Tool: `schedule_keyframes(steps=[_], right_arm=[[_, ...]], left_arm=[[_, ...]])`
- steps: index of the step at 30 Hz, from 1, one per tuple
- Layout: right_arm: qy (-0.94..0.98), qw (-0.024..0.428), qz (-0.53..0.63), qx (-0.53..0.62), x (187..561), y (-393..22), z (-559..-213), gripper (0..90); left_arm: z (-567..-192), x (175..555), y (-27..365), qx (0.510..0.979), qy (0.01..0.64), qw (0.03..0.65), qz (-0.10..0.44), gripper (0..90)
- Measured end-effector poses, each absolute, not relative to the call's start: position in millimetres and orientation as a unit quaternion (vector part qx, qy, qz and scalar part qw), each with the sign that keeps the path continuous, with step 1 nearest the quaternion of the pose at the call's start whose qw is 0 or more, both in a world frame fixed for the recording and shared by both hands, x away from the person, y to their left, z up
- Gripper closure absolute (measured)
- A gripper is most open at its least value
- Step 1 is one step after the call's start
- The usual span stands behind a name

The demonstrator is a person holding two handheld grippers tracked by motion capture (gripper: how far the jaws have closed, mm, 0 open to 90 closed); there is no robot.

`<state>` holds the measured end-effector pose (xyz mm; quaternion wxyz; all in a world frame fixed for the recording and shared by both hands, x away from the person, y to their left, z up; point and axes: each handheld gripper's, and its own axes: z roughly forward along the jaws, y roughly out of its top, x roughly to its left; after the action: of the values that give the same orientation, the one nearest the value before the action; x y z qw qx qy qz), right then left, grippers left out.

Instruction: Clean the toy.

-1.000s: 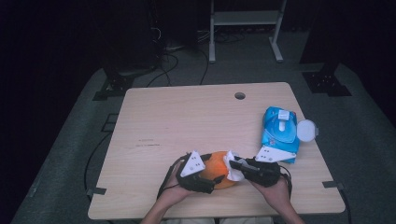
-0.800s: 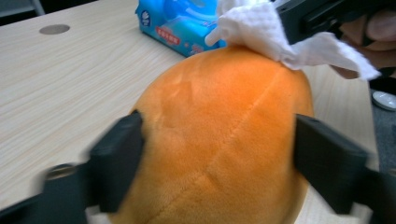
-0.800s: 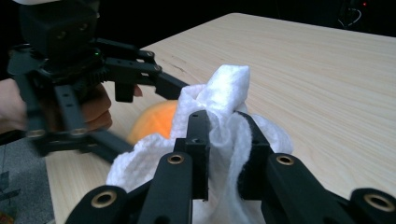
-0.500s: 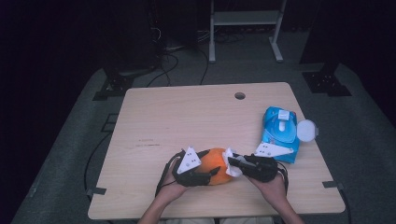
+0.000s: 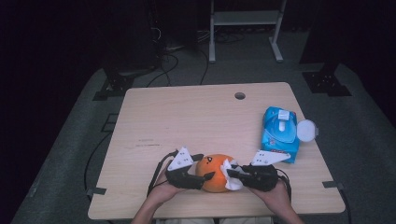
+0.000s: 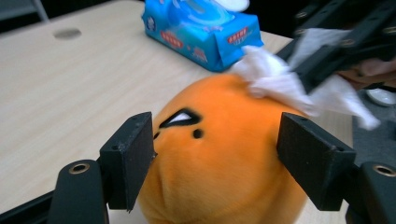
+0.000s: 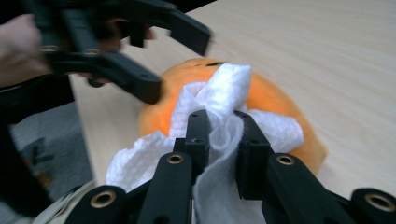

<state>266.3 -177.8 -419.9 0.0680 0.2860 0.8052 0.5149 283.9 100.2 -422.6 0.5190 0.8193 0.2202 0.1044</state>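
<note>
Orange plush toy (image 5: 215, 173) sits near the bottom edge of the bench (image 5: 187, 121), lower centre of the high view, between the two hands.

Left gripper (image 5: 201, 170): its jaws straddle the toy from the left. They have just been opening a little after a quick closing. In the left gripper view the toy (image 6: 224, 154) lies between the two black pads; the left pad (image 6: 133, 156) looks to be against the plush, while the right pad (image 6: 310, 158) seems just at its surface. Cannot tell for certain that it presses.

Right gripper (image 7: 223, 135): jaws pressed together, pinching a crumpled white tissue (image 7: 219, 100). The tissue lies against the right side and top of the toy (image 7: 266, 100). In the high view the tissue (image 5: 229, 173) is a white patch between toy and right gripper (image 5: 237, 173).

Blue wipes pack (image 5: 280, 133) lies at the right of the bench, with its white lid (image 5: 306, 130) flipped open toward the right edge, well apart from the toy.
</note>
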Motion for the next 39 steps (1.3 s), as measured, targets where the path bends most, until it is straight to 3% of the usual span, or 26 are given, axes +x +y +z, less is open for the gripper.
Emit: schedule_keyframes(steps=[5,8,13,16,20,23,27,32,37,39], right_arm=[[0.801,0.058,0.523,0.285,272,-177,-417,76.2],[0.799,0.084,0.513,0.302,281,-182,-418,76.0],[0.804,0.064,0.511,0.298,274,-186,-424,76.2],[0.822,0.064,0.505,0.255,267,-175,-417,76.1],[0.823,0.08,0.495,0.267,271,-183,-417,76.0],[0.816,0.062,0.495,0.291,272,-197,-423,75.8],[0.819,0.026,0.498,0.283,265,-198,-429,75.3],[0.826,0.026,0.494,0.272,266,-199,-430,75.0],[0.812,0.031,0.502,0.294,266,-214,-430,73.1],[0.807,0.047,0.502,0.309,267,-224,-427,73.0]], left_arm=[[-429,279,92,0.839,0.199,0.499,0.086,34.0],[-426,275,90,0.845,0.18,0.497,0.077,34.2],[-416,279,85,0.819,0.199,0.529,0.096,24.3],[-429,280,79,0.845,0.196,0.491,0.081,25.4],[-430,278,85,0.848,0.194,0.49,0.058,28.3],[-429,277,83,0.848,0.185,0.494,0.05,28.1],[-420,277,72,0.843,0.176,0.506,0.058,19.2],[-426,276,57,0.86,0.164,0.474,0.091,17.5],[-438,274,57,0.863,0.176,0.465,0.088,31.9],[-436,272,57,0.861,0.18,0.463,0.113,41.0]])
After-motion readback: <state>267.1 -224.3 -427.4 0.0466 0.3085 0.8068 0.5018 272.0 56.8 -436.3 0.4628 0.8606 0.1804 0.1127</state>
